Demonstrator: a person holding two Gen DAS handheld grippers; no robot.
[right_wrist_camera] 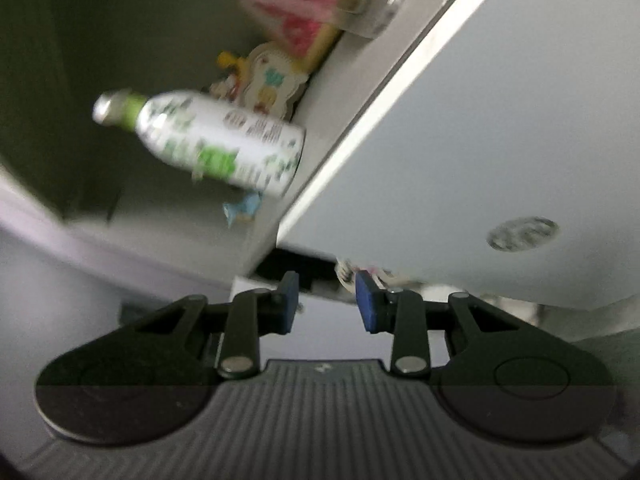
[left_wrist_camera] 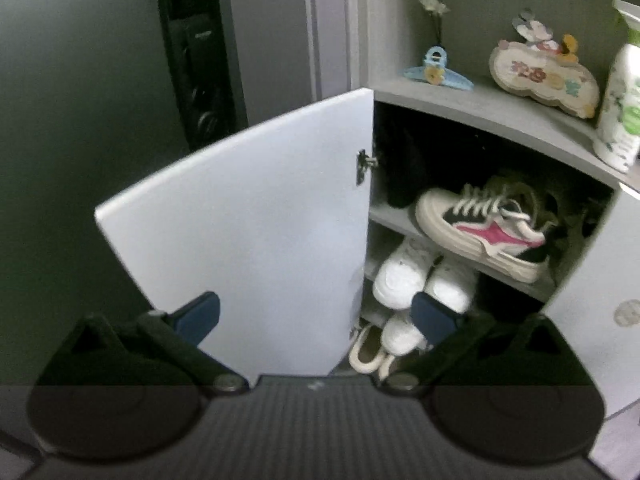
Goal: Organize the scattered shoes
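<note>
The shoe cabinet (left_wrist_camera: pixel 472 98) fills the space ahead of the left claw (left_wrist_camera: pixel 316 316), its white door (left_wrist_camera: pixel 248 224) swung wide and standing straight in front of the released fingers, nothing between the blue pads (left_wrist_camera: pixel 200 314). Past the right pad, inside the cabinet, a pink-and-white sneaker (left_wrist_camera: pixel 480 232) lies on the upper inner shelf, toe toward the claw and sole overhanging the shelf edge. Below it a pair of white sneakers (left_wrist_camera: pixel 424 280) sits side by side, just beyond the right pad, and lower still more pale shoes (left_wrist_camera: pixel 380 344) lie close to the claw's right linkage. Above, on the cabinet top, a cartoon plaque (left_wrist_camera: pixel 544 80), a blue hair clip (left_wrist_camera: pixel 438 72) and a green-and-white bottle (left_wrist_camera: pixel 620 120) stand up and to the right.

The right claw (right_wrist_camera: pixel 326 300) is tilted and also released, empty, pads apart; the view is blurred. A closed white door (right_wrist_camera: pixel 500 140) looms above its right finger, the same bottle (right_wrist_camera: pixel 208 144) up to its left
</note>
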